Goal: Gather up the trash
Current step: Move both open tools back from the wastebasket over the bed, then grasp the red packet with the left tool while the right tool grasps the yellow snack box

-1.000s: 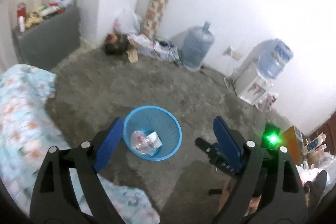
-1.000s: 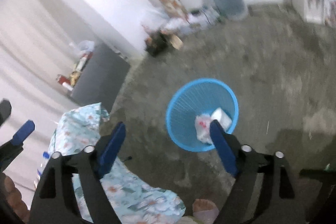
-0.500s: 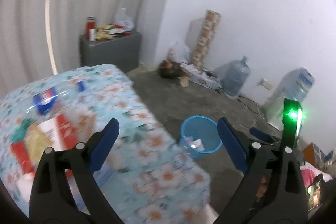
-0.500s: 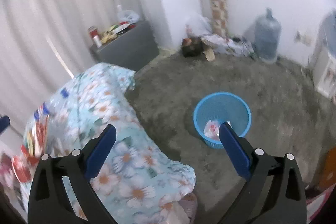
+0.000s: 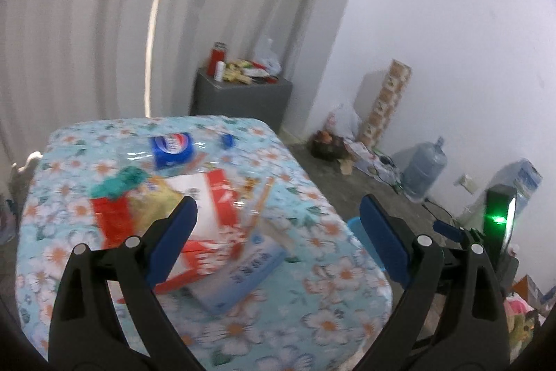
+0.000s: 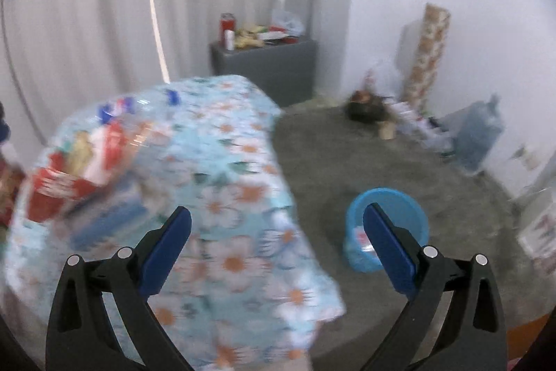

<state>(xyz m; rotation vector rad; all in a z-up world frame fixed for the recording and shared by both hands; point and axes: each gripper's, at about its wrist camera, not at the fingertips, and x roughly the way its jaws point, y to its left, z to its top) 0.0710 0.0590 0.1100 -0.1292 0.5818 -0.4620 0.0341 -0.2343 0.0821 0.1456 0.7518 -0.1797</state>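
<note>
A table with a floral cloth (image 5: 323,312) carries trash: a clear bottle with a blue label (image 5: 172,150), red and white packaging (image 5: 212,225), a green wrapper (image 5: 121,183) and a pale blue pack (image 5: 243,273). My left gripper (image 5: 278,225) is open and empty above this pile. My right gripper (image 6: 276,235) is open and empty over the table's right edge (image 6: 264,204). The blue bin (image 6: 389,225) stands on the floor to the right with trash inside; only its rim (image 5: 354,225) shows in the left wrist view.
A grey cabinet (image 6: 271,65) with bottles and clutter stands by the curtain. Along the far wall are a patterned roll (image 6: 429,54), a dark basket (image 6: 365,106), a water jug (image 5: 424,169) and a dispenser (image 5: 521,176). The floor is grey carpet (image 6: 347,162).
Both grippers swung from above the blue bin on the floor up and left to the floral table. The trash pile has come into view. Both stay open and empty.
</note>
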